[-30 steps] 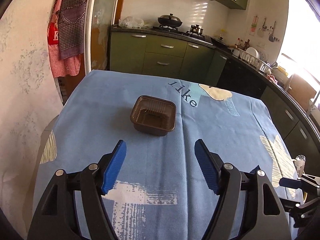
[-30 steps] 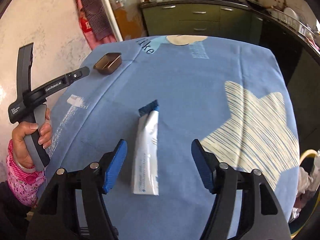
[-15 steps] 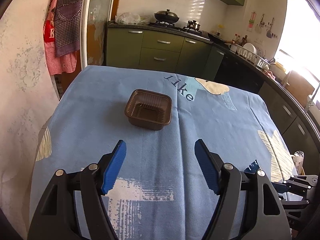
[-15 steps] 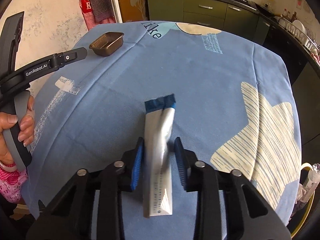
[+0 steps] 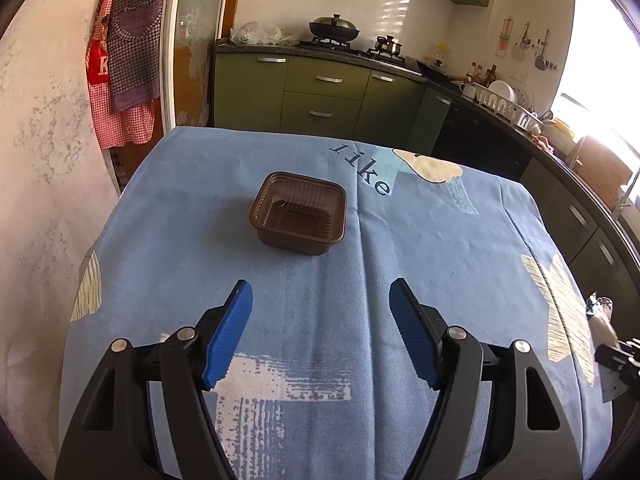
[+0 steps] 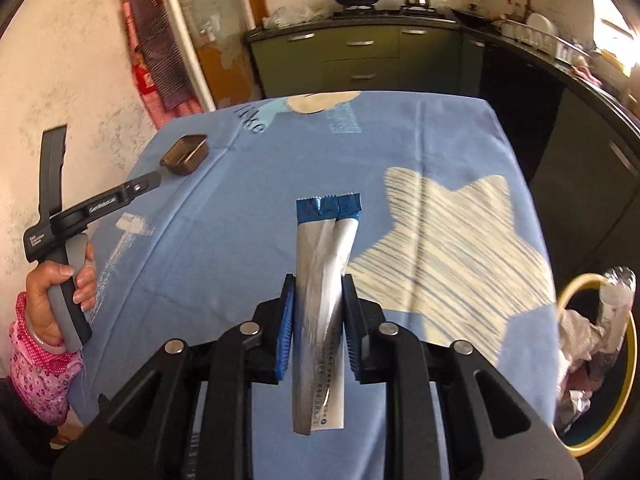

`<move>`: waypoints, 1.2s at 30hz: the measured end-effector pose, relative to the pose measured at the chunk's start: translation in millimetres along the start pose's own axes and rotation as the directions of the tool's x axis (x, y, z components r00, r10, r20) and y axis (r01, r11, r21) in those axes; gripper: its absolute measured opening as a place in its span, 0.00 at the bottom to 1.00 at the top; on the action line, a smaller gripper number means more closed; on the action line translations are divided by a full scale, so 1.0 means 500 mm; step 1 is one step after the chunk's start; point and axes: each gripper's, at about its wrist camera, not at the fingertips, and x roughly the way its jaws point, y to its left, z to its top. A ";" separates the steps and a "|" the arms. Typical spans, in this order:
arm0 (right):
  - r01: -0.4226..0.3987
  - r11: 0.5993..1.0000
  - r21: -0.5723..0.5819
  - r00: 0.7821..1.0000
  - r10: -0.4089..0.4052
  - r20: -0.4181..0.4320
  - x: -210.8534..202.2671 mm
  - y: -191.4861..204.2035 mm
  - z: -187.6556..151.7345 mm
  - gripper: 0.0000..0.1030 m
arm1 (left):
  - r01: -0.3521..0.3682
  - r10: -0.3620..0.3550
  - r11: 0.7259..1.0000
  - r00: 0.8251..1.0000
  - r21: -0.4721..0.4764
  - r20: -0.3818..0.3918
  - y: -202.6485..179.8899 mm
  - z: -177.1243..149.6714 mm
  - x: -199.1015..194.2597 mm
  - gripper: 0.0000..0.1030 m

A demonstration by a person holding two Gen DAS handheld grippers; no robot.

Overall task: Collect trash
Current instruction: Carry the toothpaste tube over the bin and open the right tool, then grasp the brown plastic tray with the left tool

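Note:
My right gripper (image 6: 318,292) is shut on a silver wrapper (image 6: 324,264) with a blue end and holds it lifted above the blue tablecloth (image 6: 400,152). A brown plastic tray (image 5: 299,213) sits upright on the cloth, ahead of my left gripper (image 5: 320,300), which is open and empty and well short of it. The tray also shows in the right wrist view (image 6: 185,154), far left, just past the left gripper's tip (image 6: 144,184).
A yellow-rimmed trash bin (image 6: 596,360) with crumpled wrappers stands off the table's right edge. Green kitchen cabinets (image 5: 320,92) and a dark counter run behind and to the right. A wall with hanging aprons (image 5: 124,64) is on the left.
My right gripper closed on the wrapper and lifted it off the cloth. My left gripper stayed open and shifted only slightly in front of the tray.

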 end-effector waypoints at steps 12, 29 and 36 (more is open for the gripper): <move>0.366 0.826 0.429 0.931 -0.318 -0.181 -0.085 -0.423 -0.140 0.23 | -0.006 0.006 1.000 1.000 0.025 -0.020 -0.013 -0.009 0.013 0.68; 0.371 0.742 0.559 0.918 -0.383 -0.101 -0.150 -0.455 -0.204 0.58 | -0.006 0.007 0.999 0.999 0.049 -0.035 -0.024 -0.015 0.024 0.71; 0.281 0.772 0.570 0.940 -0.341 -0.001 -0.170 -0.424 -0.200 0.59 | -0.004 0.007 0.999 0.998 0.051 -0.069 -0.025 -0.010 0.038 0.76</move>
